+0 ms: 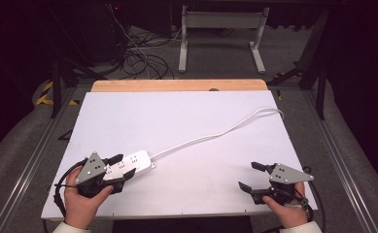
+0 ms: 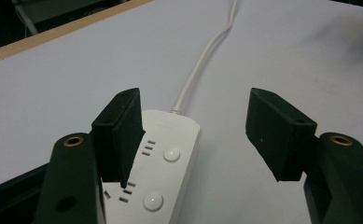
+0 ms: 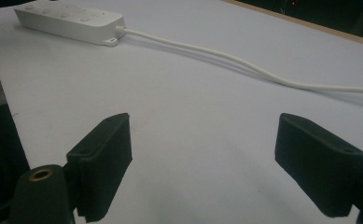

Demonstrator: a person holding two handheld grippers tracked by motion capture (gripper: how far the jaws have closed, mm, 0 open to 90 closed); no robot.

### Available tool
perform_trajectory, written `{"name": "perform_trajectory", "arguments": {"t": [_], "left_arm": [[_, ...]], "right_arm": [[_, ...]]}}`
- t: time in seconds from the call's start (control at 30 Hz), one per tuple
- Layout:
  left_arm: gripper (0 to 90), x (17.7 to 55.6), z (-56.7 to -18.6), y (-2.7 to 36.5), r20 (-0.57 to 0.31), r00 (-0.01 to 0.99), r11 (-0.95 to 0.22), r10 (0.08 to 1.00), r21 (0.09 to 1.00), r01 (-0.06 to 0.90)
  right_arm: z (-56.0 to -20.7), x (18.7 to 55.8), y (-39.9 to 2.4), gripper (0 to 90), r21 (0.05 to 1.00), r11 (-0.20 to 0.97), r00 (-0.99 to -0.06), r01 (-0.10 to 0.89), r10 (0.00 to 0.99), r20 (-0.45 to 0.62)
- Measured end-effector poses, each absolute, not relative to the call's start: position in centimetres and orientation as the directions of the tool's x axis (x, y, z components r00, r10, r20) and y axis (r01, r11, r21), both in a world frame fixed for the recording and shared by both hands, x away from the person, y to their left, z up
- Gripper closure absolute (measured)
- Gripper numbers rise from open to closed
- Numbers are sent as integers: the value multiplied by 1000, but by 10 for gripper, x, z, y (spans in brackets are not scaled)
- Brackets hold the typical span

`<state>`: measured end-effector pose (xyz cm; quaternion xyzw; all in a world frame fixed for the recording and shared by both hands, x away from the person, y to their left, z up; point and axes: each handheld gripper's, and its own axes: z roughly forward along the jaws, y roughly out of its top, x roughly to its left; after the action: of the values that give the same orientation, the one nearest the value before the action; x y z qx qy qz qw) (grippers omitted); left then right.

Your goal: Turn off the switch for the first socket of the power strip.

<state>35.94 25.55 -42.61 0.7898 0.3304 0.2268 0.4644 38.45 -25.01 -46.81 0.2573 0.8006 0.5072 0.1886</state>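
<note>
**Both grippers open over white tabletop; power strip under left gripper**

Fingers [image 2: 123,135] of the left gripper [image 1: 119,167] stand wide apart and hold nothing. Seen from above, this gripper sits at the near left of the tabletop [image 1: 186,121], directly over the near end of a white power strip [image 1: 138,162]. In the left gripper view the power strip [image 2: 167,158] lies between the two black fingers but closer to the left-hand one, which overlaps its socket slots; the right-hand finger [image 2: 277,133] is well apart from the strip, above bare surface. Whether the overlapping finger actually touches the strip cannot be told. Two round buttons show on the strip's top face.

The right gripper [image 1: 249,177] is at the near right of the tabletop, its fingers [image 3: 104,163] likewise spread wide and empty, with only plain white surface between them. It is well apart from the strip.

The power strip lies at the near left, angled with its cord end pointing far and right. Its white cord [image 1: 215,133] runs from that end diagonally across the tabletop, curving to the far right edge. In the right gripper view the strip [image 3: 69,21] appears at the far left, with the cord [image 3: 244,63] trailing to the right.

A person's left hand [image 1: 82,204] and right hand [image 1: 286,211] grip the tools from the near edge. A wooden strip [image 1: 177,85] borders the far side of the tabletop.
</note>
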Motion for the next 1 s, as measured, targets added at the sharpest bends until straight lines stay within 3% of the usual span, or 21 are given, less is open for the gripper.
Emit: {"name": "perform_trajectory", "arguments": {"t": [1.0], "left_arm": [[392,396,-417,227,85,701,-420,708,849,321]], "right_arm": [[-469,385,-250,186,909,356,-804,218,594,-40]]}}
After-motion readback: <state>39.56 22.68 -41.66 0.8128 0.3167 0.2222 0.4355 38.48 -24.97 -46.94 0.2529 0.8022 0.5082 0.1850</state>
